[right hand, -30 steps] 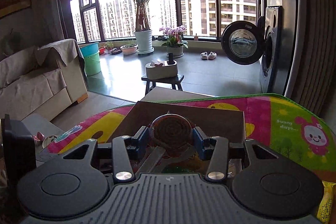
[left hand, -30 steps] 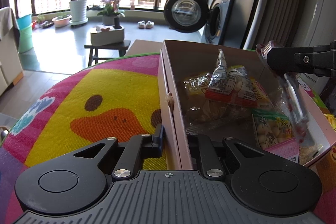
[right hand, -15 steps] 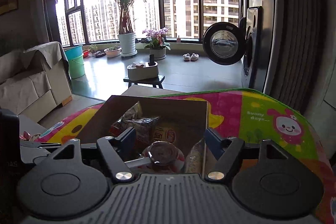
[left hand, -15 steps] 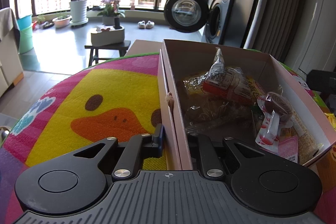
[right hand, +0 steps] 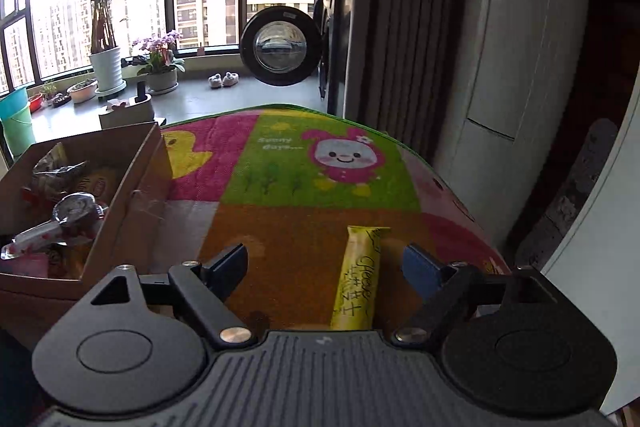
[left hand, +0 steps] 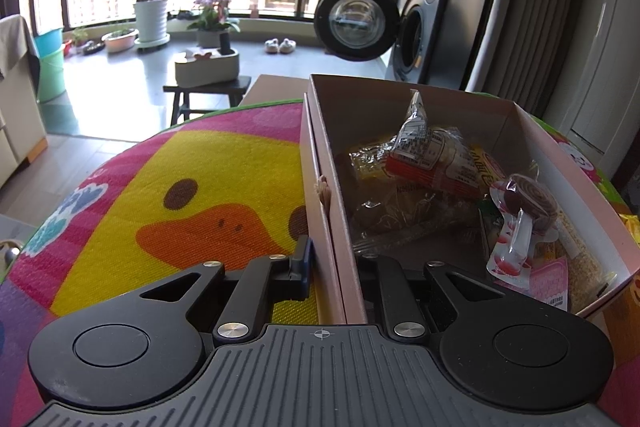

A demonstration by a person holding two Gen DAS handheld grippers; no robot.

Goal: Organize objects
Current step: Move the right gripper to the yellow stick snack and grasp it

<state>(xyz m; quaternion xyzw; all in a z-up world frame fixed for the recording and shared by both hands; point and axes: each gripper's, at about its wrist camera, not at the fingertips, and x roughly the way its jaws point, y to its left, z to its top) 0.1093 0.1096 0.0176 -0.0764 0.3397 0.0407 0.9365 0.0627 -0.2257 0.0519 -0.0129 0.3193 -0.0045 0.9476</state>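
The left gripper (left hand: 332, 259) is clamped on the near left wall of the cardboard box (left hand: 420, 99), which sits on the cartoon play mat (left hand: 180, 163). A wrapped lollipop (left hand: 528, 203) lies atop the snack packets (left hand: 432, 159) inside. The right gripper (right hand: 324, 263) is spread wide over a yellow cheese stick (right hand: 358, 283) lying on the mat, right of the box.

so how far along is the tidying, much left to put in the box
Mostly done, by the look of it. The box already holds several snack packets and a wrapped lollipop lying on top. The left tongs are shut on the box's side wall, steadying it. The right tongs are open and empty, lined up over a yellow snack stick lying on the mat, the only loose item in view.
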